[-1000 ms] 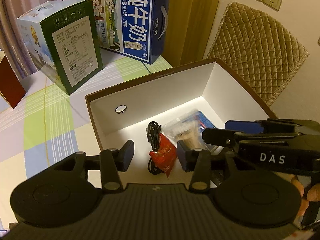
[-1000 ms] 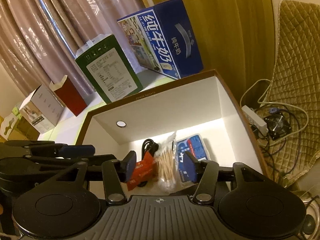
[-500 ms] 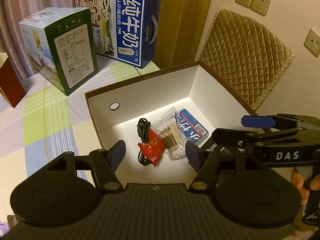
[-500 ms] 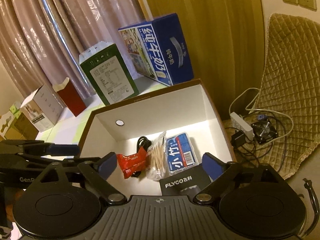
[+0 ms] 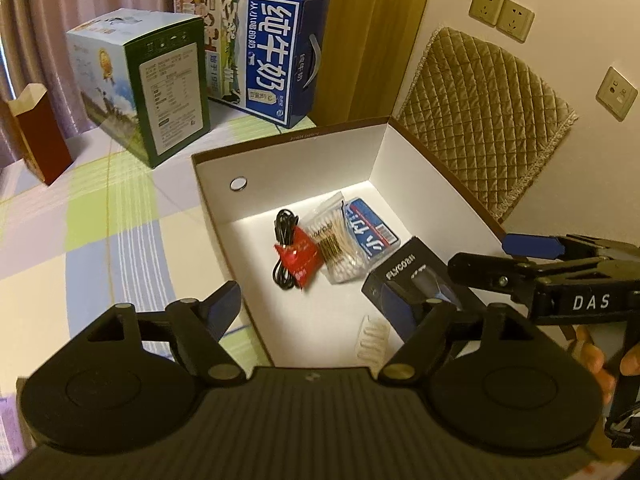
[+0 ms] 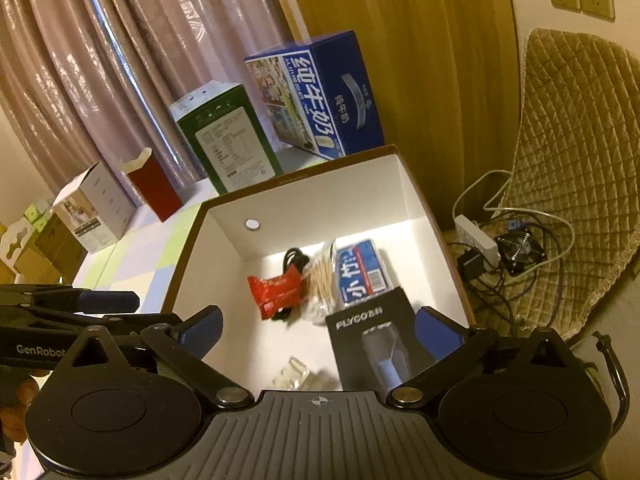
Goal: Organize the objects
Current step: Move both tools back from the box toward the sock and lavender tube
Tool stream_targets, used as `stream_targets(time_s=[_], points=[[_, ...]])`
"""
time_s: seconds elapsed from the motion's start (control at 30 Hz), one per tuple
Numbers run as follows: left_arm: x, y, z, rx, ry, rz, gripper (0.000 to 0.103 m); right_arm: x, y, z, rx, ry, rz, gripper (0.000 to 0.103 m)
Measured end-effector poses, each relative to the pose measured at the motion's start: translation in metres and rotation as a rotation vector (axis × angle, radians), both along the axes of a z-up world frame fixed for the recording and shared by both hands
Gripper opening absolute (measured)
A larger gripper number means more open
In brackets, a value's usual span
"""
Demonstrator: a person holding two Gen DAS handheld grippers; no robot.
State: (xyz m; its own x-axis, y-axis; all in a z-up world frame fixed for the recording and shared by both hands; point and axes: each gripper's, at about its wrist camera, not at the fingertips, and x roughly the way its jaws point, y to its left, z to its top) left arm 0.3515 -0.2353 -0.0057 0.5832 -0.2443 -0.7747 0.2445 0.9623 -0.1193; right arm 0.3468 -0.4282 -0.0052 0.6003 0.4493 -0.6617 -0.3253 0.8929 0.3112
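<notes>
A brown box with white inner walls point(image 5: 304, 168) point(image 6: 320, 208) stands open on the checked tablecloth. On its floor lie a black cable point(image 5: 285, 224) point(image 6: 294, 258), a red packet point(image 5: 298, 254) point(image 6: 274, 288), a bag of cotton swabs point(image 5: 334, 240) point(image 6: 320, 280), a blue tissue pack point(image 5: 370, 232) point(image 6: 360, 272), a black FLYCO box point(image 5: 404, 276) point(image 6: 368, 324) and a small clear piece point(image 5: 372, 340) point(image 6: 292, 376). My left gripper point(image 5: 320, 308) hovers above the near edge with its jaws opening and nothing pressed between them. My right gripper point(image 6: 320, 328) is opening wide; the FLYCO box lies free beside its right finger.
A blue milk carton point(image 5: 264, 60), a green carton point(image 5: 160, 92) and a red box point(image 5: 38, 132) stand behind the open box. A quilted cover point(image 5: 480, 112) hangs at the right. A power strip with tangled cables point(image 6: 480, 240) lies on the floor beside the table.
Both grippers have drawn back and up from the box, and their jaws have spread. The FLYCO box and the clear piece have come into view on the box floor.
</notes>
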Motion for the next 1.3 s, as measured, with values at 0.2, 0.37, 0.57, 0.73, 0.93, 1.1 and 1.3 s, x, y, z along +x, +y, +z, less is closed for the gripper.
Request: stream_targets(time_s=[0.2, 0.37, 0.57, 0.73, 0.93, 1.1, 1.3], points=[[-0.021, 0.004, 0.003, -0.014, 0.009, 0.01, 0.073, -0.02, 0.002, 0.003, -0.005, 0.0, 0.004, 0.101], [-0.039, 0.004, 0.005, -0.024, 0.014, 0.012, 0.075, -0.036, 0.002, 0.004, -0.011, 0.0, 0.001, 0.101], [-0.061, 0.006, 0.006, -0.034, 0.022, 0.016, 0.076, -0.057, 0.005, 0.007, -0.034, -0.006, -0.003, 0.101], [-0.077, 0.011, 0.01, -0.039, 0.018, 0.021, 0.079, -0.073, 0.01, 0.009, -0.059, -0.023, -0.004, 0.101], [-0.095, 0.02, 0.013, -0.043, 0.012, 0.03, 0.081, -0.089, 0.017, 0.009, -0.067, -0.023, -0.002, 0.101], [-0.107, 0.029, 0.015, -0.041, 0.014, 0.046, 0.082, -0.1, 0.027, 0.01, -0.066, -0.014, 0.009, 0.101], [-0.121, 0.043, 0.017, -0.039, 0.013, 0.061, 0.083, -0.111, 0.041, 0.012, -0.062, -0.013, 0.019, 0.101]])
